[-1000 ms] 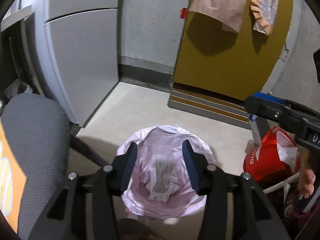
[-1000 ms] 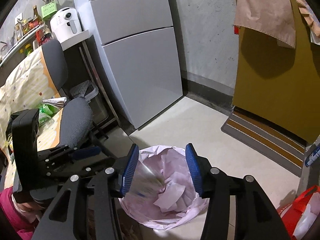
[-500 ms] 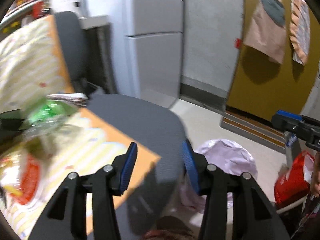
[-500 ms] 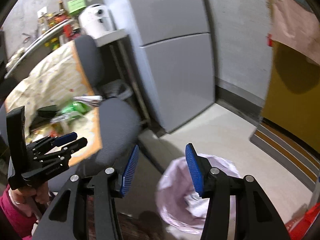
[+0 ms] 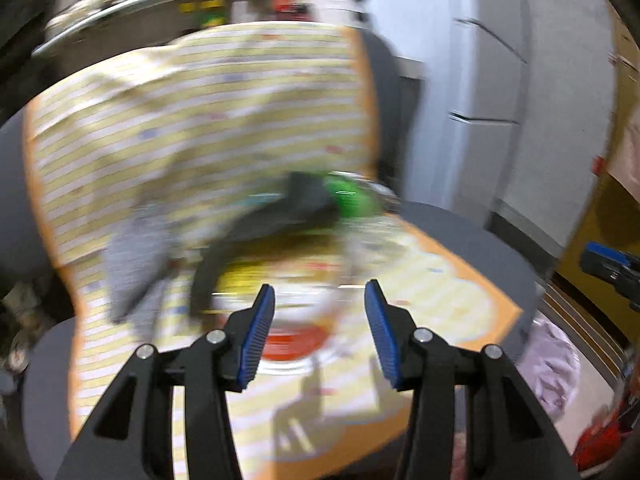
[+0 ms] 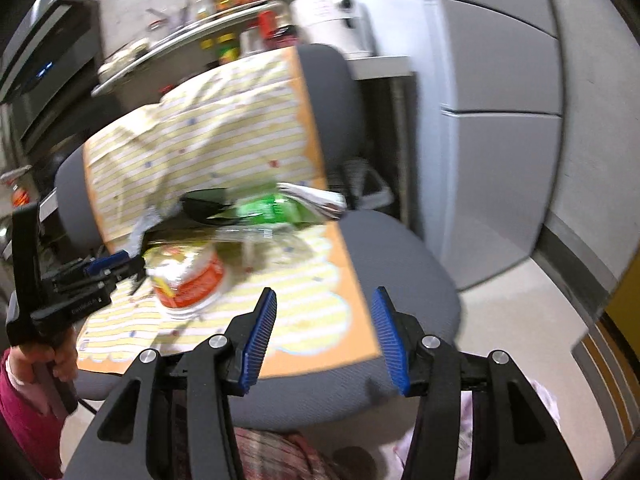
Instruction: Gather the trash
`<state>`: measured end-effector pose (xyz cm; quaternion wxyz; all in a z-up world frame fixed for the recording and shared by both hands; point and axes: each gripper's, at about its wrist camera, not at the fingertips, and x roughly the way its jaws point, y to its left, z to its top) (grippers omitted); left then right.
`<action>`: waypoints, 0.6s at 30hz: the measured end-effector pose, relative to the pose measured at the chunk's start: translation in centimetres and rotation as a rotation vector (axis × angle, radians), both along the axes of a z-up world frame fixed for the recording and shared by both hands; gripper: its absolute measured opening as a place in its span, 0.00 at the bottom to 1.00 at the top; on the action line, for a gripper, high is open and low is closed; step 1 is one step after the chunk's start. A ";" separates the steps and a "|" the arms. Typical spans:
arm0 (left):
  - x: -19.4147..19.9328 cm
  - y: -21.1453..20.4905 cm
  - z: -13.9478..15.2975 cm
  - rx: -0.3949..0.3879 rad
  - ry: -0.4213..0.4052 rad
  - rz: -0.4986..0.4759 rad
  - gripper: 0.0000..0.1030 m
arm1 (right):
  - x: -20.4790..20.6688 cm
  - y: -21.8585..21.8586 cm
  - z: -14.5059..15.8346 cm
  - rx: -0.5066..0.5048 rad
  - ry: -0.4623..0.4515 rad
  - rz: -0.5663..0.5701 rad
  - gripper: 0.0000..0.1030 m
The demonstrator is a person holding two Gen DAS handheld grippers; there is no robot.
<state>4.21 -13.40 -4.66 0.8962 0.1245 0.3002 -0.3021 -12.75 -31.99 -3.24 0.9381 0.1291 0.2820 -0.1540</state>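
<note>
Trash lies on a grey chair covered by a yellow striped cloth (image 6: 208, 148): a red-and-white round container (image 6: 188, 284), a green wrapper (image 6: 268, 210), a clear plastic wrapper (image 6: 272, 240) and a black piece (image 6: 204, 206). My left gripper (image 5: 319, 332) is open and empty above the red-and-white container (image 5: 294, 330); it also shows in the right wrist view (image 6: 108, 266), just left of that container. My right gripper (image 6: 325, 334) is open and empty over the seat's front right edge. The pink-lined trash bin (image 5: 550, 364) stands on the floor to the right.
A grey fridge (image 6: 500, 120) stands right of the chair. A shelf with bottles and a white appliance (image 6: 332, 20) is behind it. A red bag (image 5: 600, 440) sits on the floor by the bin. The left wrist view is blurred.
Both grippers have swung left and up, away from the bin and toward the chair with the trash. Both stay open and empty.
</note>
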 end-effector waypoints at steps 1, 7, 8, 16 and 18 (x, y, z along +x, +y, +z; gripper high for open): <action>0.9 1.2 0.2 0.003 -0.007 0.034 0.44 | 0.7 0.4 0.2 -0.003 0.000 0.015 0.50; 6.6 8.2 0.2 0.019 -0.011 0.216 0.44 | 6.9 4.4 1.5 -0.019 -0.005 0.123 0.50; 7.8 9.2 -0.1 0.023 -0.005 0.242 0.44 | 7.8 5.0 1.7 -0.025 -0.008 0.135 0.50; 15.6 13.3 -4.3 0.042 0.085 0.317 0.59 | 16.2 9.1 2.5 -0.032 -0.030 0.220 0.63; 17.1 13.4 -5.4 0.042 0.098 0.321 0.59 | 17.9 9.7 2.4 -0.026 -0.030 0.222 0.63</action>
